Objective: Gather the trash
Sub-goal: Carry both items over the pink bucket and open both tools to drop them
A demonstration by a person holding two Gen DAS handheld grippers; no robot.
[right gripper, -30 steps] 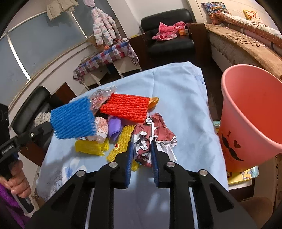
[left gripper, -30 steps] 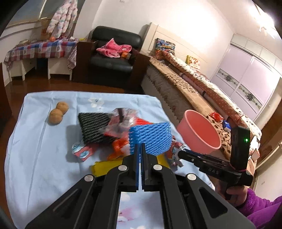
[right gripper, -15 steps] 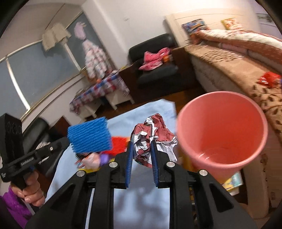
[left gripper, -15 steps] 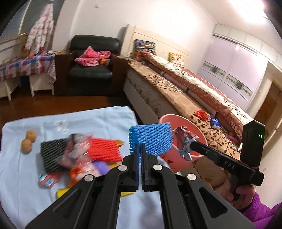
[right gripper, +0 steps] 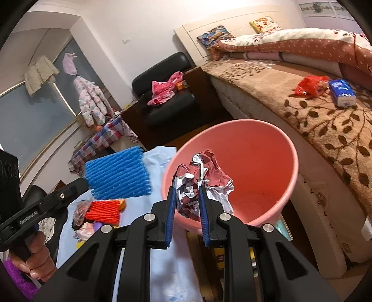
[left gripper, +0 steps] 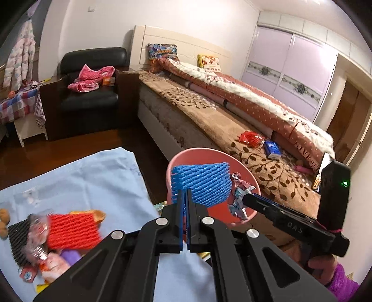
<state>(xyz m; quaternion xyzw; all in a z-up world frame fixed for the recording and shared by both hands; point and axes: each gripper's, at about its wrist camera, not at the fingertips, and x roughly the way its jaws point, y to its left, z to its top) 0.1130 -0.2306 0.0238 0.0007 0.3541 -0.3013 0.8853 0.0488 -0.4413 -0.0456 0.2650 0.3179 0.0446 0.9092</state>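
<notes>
- Two grips live: my left gripper [left gripper: 185, 199] has jaws clamped tight on the blue foam net [left gripper: 201, 184], held in front of the pink bin [right gripper: 267, 148].
- My right gripper [right gripper: 186, 204] jaws pinch the crumpled paper wad [right gripper: 202, 181], over the bin's near rim.
- More trash on the table [left gripper: 93, 172]: red foam net [left gripper: 72, 231], black foam net [left gripper: 16, 241], wrappers.

White walls [left gripper: 209, 21] are catching warm ceiling light. A long bed [left gripper: 232, 116] under a brown leaf-patterned cover is stretching along the right side, lilac wardrobe doors [left gripper: 290, 69] standing beyond it. A black armchair [left gripper: 93, 93] is sitting far left beside a checked-cloth table [right gripper: 104, 139], with dark wooden floor [left gripper: 58, 148] showing and a dark window [right gripper: 30, 120] behind.
</notes>
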